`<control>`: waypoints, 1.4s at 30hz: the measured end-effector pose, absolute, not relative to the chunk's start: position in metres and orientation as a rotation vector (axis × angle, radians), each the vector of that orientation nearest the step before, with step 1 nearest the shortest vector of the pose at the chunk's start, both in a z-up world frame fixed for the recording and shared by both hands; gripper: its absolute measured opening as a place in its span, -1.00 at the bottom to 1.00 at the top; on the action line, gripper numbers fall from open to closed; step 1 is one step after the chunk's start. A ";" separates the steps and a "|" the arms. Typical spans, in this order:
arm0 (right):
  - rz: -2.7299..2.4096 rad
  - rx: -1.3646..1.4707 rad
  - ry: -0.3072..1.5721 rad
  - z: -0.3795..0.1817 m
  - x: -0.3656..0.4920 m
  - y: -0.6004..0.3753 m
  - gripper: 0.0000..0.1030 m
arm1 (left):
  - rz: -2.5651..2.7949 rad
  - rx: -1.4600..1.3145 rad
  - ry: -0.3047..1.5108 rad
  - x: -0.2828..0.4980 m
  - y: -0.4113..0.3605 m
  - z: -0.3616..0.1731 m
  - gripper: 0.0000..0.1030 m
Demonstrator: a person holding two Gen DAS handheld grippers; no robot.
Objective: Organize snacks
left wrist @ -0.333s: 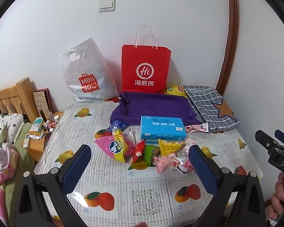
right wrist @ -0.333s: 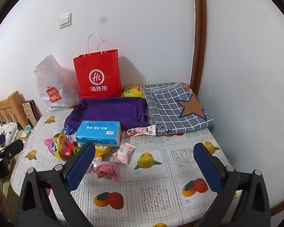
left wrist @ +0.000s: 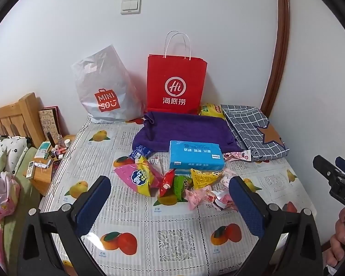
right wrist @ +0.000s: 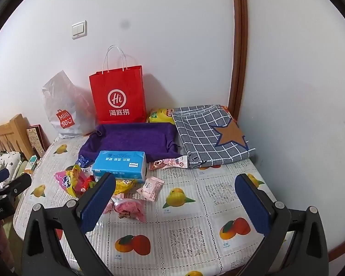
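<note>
1. Left tool (left wrist: 170, 197): jaws wide apart, nothing between the pads; hovers over the near part of the bench (left wrist: 177, 241), aimed at the snacks (left wrist: 172, 181).
2. Right tool (right wrist: 174, 197): jaws likewise wide, empty; tilted downward over the near right part of the bench, a hand (left wrist: 340, 237) on its handle.
3. Snacks: loose heap of packets at mid-bench, just in front of the blue box (left wrist: 196, 155); one pink packet (right wrist: 169, 162) apart, beside the check cloth (right wrist: 209, 133).
4. Containers, judged: purple tray (left wrist: 186, 128) behind the box; red bag (left wrist: 176, 82) and grey bag (left wrist: 103, 89) at the far edge by the wall.
5. Step, judged: opening approach; no packet is yet picked.
6. Next move, judged: lower one tool onto an outer packet, close lightly on the crinkly wrapper, carry it to the tray.
</note>
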State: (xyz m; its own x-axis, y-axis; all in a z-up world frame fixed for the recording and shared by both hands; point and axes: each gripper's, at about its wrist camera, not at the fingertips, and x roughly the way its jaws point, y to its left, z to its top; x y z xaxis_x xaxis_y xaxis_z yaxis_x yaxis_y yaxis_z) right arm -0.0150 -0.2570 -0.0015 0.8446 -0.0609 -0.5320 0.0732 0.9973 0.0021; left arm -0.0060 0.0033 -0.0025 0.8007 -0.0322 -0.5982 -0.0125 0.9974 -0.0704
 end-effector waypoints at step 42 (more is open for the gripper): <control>-0.054 0.034 0.530 0.002 -0.026 -0.253 0.98 | -0.011 -0.109 0.632 -0.010 0.011 -0.002 1.00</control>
State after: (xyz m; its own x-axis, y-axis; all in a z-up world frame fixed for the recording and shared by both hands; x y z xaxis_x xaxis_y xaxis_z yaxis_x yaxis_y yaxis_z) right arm -0.0260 -0.2532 0.0019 0.8616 -0.0433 -0.5057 0.0606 0.9980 0.0179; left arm -0.0103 0.0107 -0.0019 0.8068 -0.0436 -0.5892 -0.0229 0.9942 -0.1050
